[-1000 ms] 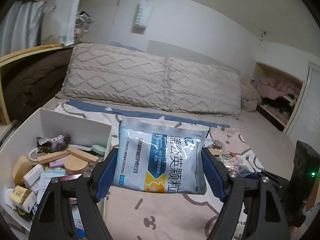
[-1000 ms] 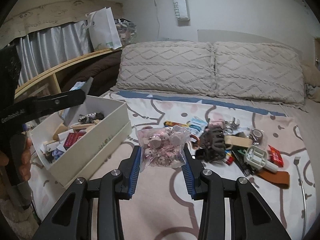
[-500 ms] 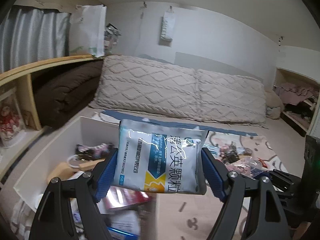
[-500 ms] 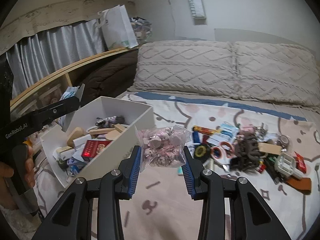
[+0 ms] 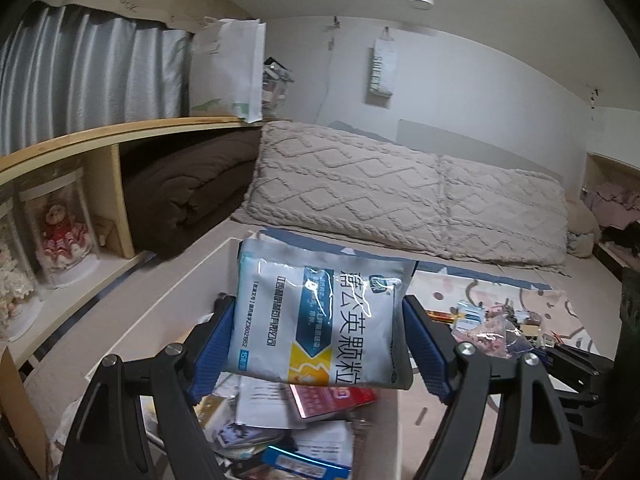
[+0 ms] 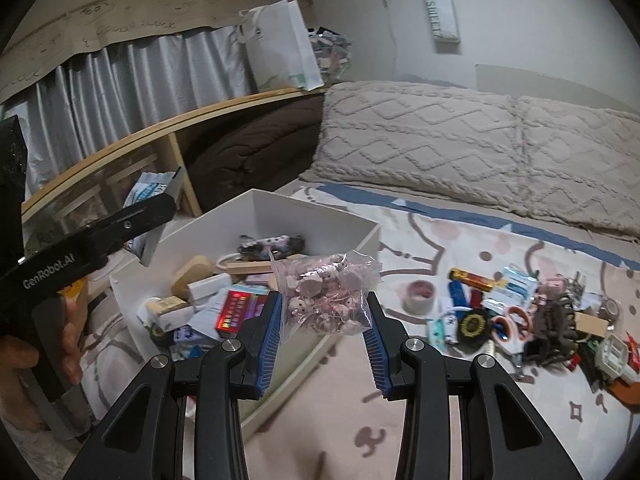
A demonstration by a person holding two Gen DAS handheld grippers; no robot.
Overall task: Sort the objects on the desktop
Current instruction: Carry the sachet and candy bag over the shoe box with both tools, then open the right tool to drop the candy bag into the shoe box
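Note:
My left gripper [image 5: 320, 340] is shut on a white and blue medicine sachet [image 5: 320, 316] and holds it above the white storage box [image 5: 180, 300], which is full of small items. My right gripper [image 6: 324, 320] is shut on a clear bag of pink trinkets [image 6: 326, 300] and holds it over the box's right wall [image 6: 320, 220]. The left gripper with its sachet [image 6: 154, 188] also shows at the left of the right wrist view. A pile of loose objects [image 6: 520, 312] lies on the bed sheet to the right.
A wooden shelf [image 5: 120, 136] with a brown blanket [image 5: 188, 188] and dolls in jars runs along the left. Two knitted pillows [image 5: 400, 196] lie at the head of the bed. A roll of tape [image 6: 420, 294] sits near the box.
Both grippers have moved left with their loads. The left one now hangs over the box's inside, and the right one has reached the box's right wall.

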